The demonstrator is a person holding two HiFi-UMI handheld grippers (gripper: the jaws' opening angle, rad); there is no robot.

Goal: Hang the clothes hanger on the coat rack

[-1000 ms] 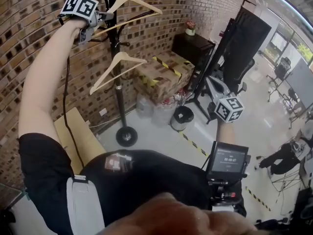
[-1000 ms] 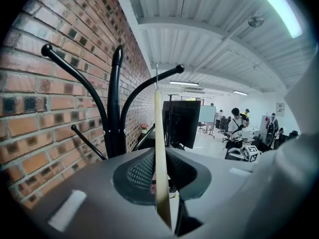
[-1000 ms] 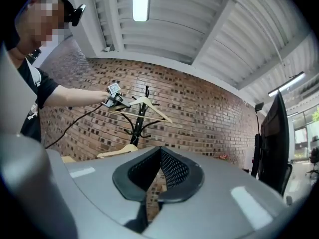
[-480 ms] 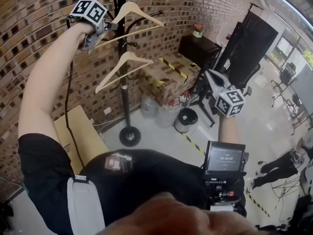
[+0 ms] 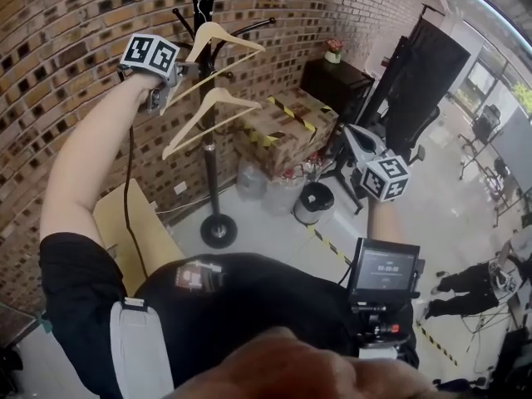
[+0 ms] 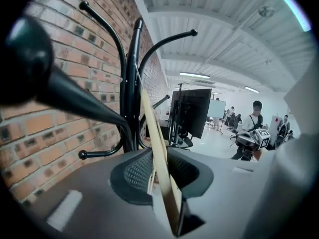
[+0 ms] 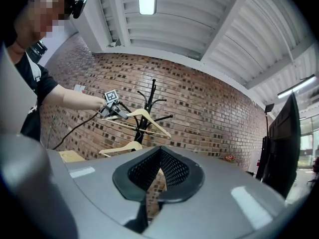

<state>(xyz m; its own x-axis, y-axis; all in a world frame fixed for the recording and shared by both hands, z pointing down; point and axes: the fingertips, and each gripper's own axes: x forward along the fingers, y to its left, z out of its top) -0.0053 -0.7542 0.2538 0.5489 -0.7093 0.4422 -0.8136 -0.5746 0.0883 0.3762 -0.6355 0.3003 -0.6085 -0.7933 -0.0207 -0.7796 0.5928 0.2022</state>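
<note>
A pale wooden hanger (image 5: 220,40) hangs by its hook at the top of the black coat rack (image 5: 208,165). My left gripper (image 5: 179,73) is at the hanger's left end. In the left gripper view the hanger's bar (image 6: 152,133) runs between the jaws of the left gripper (image 6: 159,168). The jaws are opening and a gap shows on the bar's right side. A second wooden hanger (image 5: 208,110) hangs lower on the rack. My right gripper (image 5: 353,140) is held level far to the right, shut on nothing, and looks toward the rack (image 7: 149,96) and the upper hanger (image 7: 144,118).
A brick wall (image 5: 75,73) stands right behind the rack. Cardboard boxes with striped tape (image 5: 283,127) and a black bin (image 5: 314,199) sit beside the rack's round base (image 5: 218,229). A flat board (image 5: 125,223) leans at the wall's foot. A dark cabinet (image 5: 337,81) stands further back.
My left gripper has come down with the hanger's left end, and the upper hanger now sits lower and more tilted on the rack. The right gripper has shifted slightly.
</note>
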